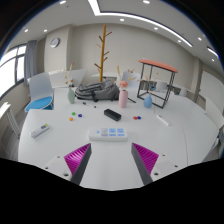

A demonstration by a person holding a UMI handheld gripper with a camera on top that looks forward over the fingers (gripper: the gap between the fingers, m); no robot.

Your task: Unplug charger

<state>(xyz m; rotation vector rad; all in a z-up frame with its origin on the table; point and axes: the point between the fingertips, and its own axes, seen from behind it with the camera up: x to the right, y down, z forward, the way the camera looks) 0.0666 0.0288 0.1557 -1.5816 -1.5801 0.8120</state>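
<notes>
one power strip (110,133) on the table (180,135) | one charger (113,115) beyond it | gripper (112,157) — wide open, holding nothing

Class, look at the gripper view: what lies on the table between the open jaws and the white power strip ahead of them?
Nothing: bare white table lies between the gripper and the power strip.

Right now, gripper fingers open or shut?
Open. The fingers stand wide apart with nothing between them, only bare white table. The power strip lies just ahead of them, untouched.
</notes>
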